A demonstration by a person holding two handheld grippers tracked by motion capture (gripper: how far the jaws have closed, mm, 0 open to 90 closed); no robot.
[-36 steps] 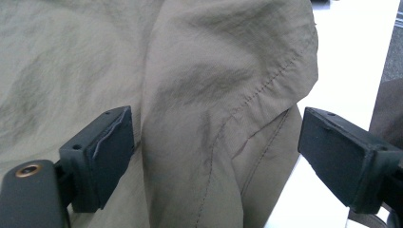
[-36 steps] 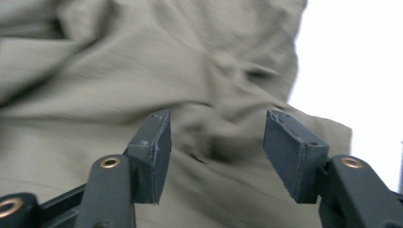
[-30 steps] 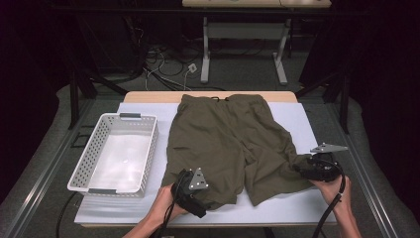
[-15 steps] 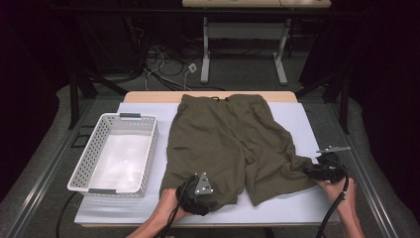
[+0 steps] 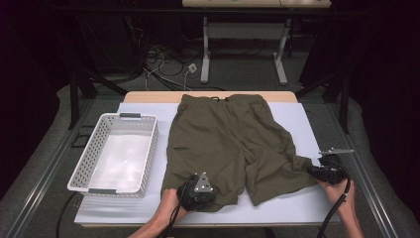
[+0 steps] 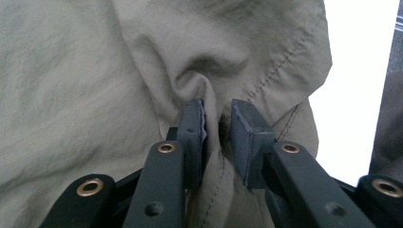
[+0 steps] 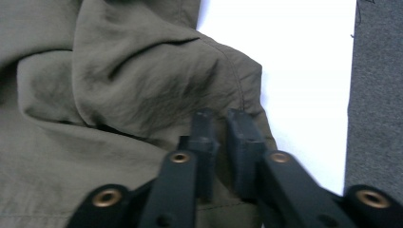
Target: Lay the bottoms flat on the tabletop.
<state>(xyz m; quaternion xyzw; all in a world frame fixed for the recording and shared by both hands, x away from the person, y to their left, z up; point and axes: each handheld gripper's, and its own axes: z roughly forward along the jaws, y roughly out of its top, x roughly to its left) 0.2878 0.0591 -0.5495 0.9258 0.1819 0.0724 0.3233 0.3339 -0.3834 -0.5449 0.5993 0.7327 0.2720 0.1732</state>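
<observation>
Olive-green shorts (image 5: pixel 228 144) lie flat on the white table cover, waistband at the far side. My left gripper (image 5: pixel 200 186) sits on the near hem of the left leg. In the left gripper view its jaws have just been closing, and my left gripper (image 6: pixel 217 118) pinches a raised fold of the shorts (image 6: pixel 95 95). My right gripper (image 5: pixel 317 171) is at the outer corner of the right leg. Its jaws have also just been closing, and my right gripper (image 7: pixel 223 123) stands nearly together on the hem of the shorts (image 7: pixel 119 71).
A white perforated basket (image 5: pixel 84 168) stands left of the shorts. The white cover (image 5: pixel 297 124) shows bare at the right and along the near edge. Grey floor and metal rails run along both sides of the table, with desk legs and cables beyond.
My right gripper has sunk onto the right leg's outer corner. My left gripper has nudged slightly forward onto the left leg's hem. The fabric has bunched a little at both grips.
</observation>
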